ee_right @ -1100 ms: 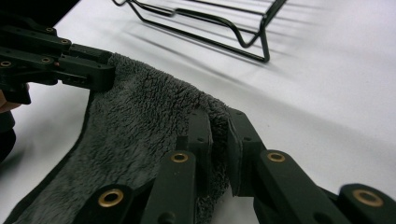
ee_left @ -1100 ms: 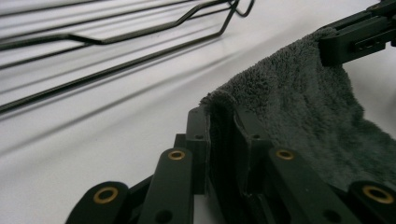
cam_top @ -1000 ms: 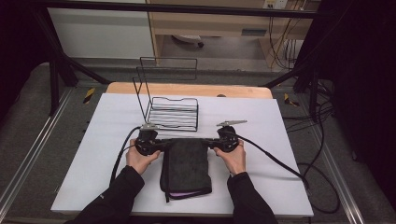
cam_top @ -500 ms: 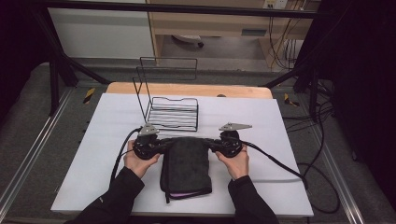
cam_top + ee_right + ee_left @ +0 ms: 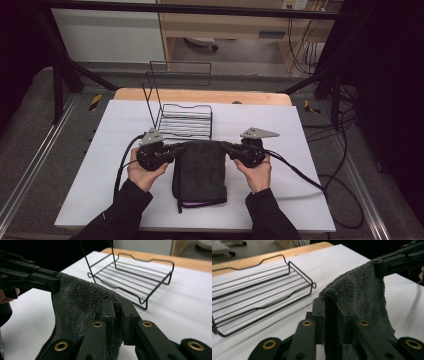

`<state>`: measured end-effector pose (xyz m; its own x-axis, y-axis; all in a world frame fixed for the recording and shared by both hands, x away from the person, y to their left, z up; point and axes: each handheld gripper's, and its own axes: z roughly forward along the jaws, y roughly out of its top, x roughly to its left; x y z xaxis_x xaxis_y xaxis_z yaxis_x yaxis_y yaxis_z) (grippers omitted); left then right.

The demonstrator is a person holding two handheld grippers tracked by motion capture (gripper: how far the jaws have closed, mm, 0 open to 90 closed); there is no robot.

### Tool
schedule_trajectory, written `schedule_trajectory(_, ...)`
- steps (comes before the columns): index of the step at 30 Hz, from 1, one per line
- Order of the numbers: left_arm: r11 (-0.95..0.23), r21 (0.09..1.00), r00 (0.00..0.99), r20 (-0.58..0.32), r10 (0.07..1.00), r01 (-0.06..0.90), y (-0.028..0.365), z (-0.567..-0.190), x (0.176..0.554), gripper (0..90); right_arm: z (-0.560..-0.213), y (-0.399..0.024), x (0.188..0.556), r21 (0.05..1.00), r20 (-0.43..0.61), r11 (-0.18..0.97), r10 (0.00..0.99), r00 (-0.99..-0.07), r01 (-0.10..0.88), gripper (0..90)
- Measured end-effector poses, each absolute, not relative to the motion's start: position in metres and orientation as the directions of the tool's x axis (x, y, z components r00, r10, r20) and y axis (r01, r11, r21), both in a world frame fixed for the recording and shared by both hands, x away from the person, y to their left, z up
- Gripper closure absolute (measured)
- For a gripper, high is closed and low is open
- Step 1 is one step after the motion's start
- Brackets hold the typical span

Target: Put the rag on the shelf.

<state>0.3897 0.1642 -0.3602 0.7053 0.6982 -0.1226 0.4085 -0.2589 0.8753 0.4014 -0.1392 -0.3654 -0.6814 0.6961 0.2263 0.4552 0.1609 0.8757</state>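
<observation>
A person's two hands each hold a black two-jaw gripper over a white table. The left gripper (image 5: 172,148) and the right gripper (image 5: 227,148) point inward toward each other, and a dark grey towel (image 5: 200,172) hangs between them. Each gripper is clamped on one top corner of the towel: in the left gripper view the jaws pinch a fold of plush cloth (image 5: 332,315), and in the right gripper view the jaws are pressed together on the other corner (image 5: 113,305).

The towel's top edge runs straight from one gripper to the other, stretched nearly taut, so both hands are equally close to it. Its long axis runs downward from that edge toward the person, with the lower end draped on the table.

A black wire rack (image 5: 184,120) stands just beyond both grippers, on the far side from the person (close to the towel's top edge, not touching it).

The towel is thick and fuzzy, folded into a narrow rectangle, with a thin purple trim along its lower edge.
</observation>
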Motion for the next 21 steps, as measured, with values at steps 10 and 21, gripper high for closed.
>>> schedule_trajectory(10, -0.231, 0.917, 0.71, -0.076, 0.7, 0.326, 0.164, -0.339, 0.375, 78.8, -0.342, -0.14, 0.388, 0.919, 0.172, 0.144, 0.692, -0.701, 0.367, 83.1)
schedule_trajectory(21, -0.182, 0.948, 0.704, -0.059, 0.707, 0.263, 0.169, -0.319, 0.368, 79.2, -0.318, -0.138, 0.374, 0.955, 0.098, 0.137, 0.69, -0.717, 0.262, 83.2)
